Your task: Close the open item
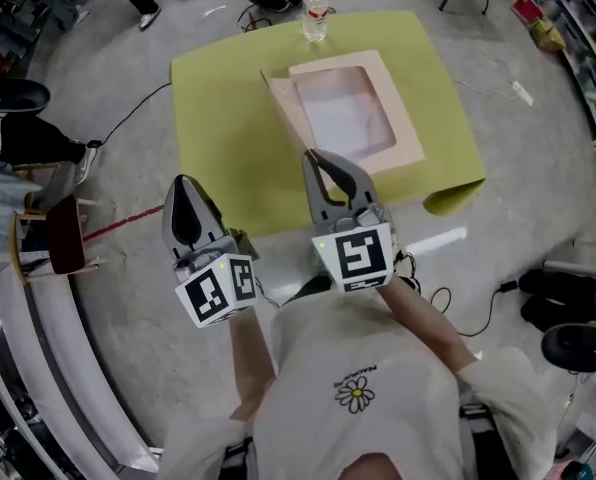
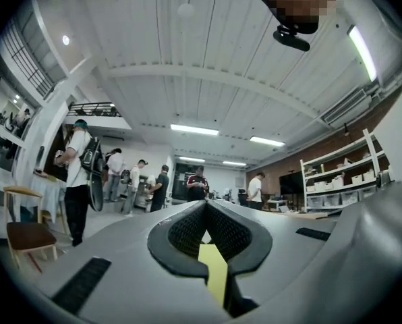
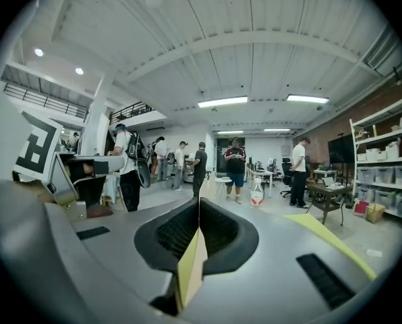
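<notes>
A flat pink box [image 1: 410, 148] with a clear window in its lid lies on a yellow mat [image 1: 218, 118] on the floor. The lid lies down flat, and a narrow flap [image 1: 277, 96] stands up along the box's left side. My right gripper [image 1: 314, 158] hovers just short of the box's near left corner, jaws together and empty. My left gripper [image 1: 183, 186] hangs further left over the mat's near edge, also shut with nothing in it. In the left gripper view the left gripper [image 2: 206, 204] points out into the room. The right gripper [image 3: 199, 201] does the same in its own view.
A water bottle [image 1: 316, 10] stands on the mat's far edge, also seen as the bottle [image 3: 257, 194] in the right gripper view. Cables [image 1: 468, 318] trail over the grey floor. A wooden chair [image 1: 63, 233] stands at the left. Several people stand in the background.
</notes>
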`<state>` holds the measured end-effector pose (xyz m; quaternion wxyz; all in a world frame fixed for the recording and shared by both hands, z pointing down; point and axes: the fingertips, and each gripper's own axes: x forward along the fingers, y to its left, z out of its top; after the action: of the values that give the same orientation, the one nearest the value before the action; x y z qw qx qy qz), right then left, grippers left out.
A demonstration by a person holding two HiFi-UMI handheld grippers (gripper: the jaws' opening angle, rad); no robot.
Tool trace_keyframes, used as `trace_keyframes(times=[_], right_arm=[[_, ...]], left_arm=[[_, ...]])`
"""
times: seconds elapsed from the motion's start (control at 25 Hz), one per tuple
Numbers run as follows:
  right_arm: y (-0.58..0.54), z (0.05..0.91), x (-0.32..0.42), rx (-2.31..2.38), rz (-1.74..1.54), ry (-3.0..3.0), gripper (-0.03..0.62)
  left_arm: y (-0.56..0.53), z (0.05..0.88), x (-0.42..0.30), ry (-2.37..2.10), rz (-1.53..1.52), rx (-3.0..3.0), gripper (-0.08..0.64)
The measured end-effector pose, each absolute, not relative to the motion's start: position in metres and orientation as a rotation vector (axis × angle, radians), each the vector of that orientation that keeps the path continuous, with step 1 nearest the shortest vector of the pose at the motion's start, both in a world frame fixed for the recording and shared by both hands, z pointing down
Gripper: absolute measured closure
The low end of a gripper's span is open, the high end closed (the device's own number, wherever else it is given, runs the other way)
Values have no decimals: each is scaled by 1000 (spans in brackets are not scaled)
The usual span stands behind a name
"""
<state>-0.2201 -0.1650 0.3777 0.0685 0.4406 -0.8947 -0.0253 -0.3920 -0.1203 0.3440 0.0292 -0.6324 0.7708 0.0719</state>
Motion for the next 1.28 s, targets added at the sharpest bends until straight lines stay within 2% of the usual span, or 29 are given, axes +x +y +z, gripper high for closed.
trace_keyframes(times=[0.56,0.96,1.28], right_arm=[[-203,406,-60,1561,216,-2588,575],[-246,456,24,1648,445,-2453,575],[-267,506,58,1675,532,-2313,575]], left_arm=[[-174,342,-239,2173,136,-2151,545],[-190,354,-192,2189,28,-2120,545],[-196,368,-179,2225,-42,-2102,545]])
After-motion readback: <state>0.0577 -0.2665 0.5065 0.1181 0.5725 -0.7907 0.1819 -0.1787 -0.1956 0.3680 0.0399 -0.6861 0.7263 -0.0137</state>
